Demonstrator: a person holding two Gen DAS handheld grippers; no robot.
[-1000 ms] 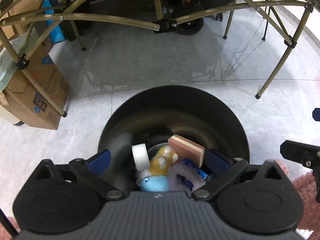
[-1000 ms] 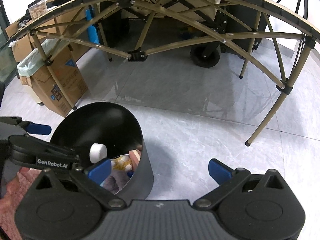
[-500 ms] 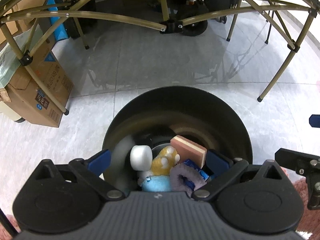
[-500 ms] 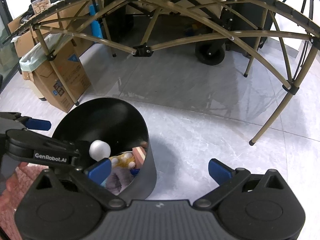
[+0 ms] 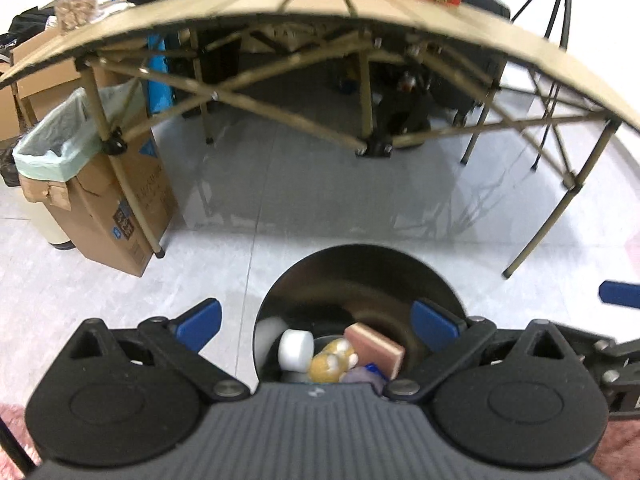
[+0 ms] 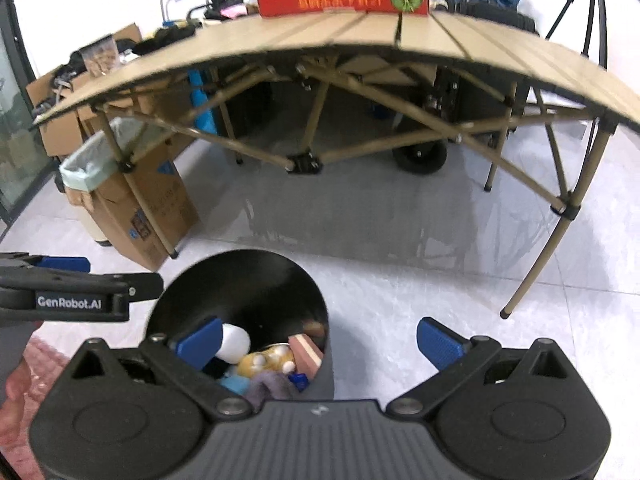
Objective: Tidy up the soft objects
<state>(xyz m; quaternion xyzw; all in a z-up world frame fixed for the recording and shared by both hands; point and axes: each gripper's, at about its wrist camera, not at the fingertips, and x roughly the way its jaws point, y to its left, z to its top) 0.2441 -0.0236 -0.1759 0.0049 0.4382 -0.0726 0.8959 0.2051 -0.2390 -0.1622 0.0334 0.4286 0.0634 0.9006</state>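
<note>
- A black bin (image 5: 360, 276) stands on the pale tiled floor, just in front of a folding table (image 6: 360, 36); a pink rug (image 6: 36, 356) lies at its near side.
- The soft things sit heaped at the bottom of the bin: a white foam roll (image 5: 296, 350) against the left wall, a yellow plush toy (image 5: 332, 364) in the middle, a pink sponge block (image 5: 374, 348) leaning to the right, and a greyish-purple cloth (image 6: 268, 386) at the near edge.
- The left gripper (image 5: 316, 322) hangs over the bin mouth, jaws spread wide with nothing between them.
- The right gripper (image 6: 320, 340) is likewise wide open and empty, its left finger over the bin and its right finger out over bare floor.
- To my eye the sorting looks close to done, with the load already in the bin.
- If another piece is to go in, I would keep both tools high above the rim, since the bin looks light and could tip on a knock.
- Any further drop is best aimed at the far, emptier side, so the heap does not spill towards the near edge.
</note>
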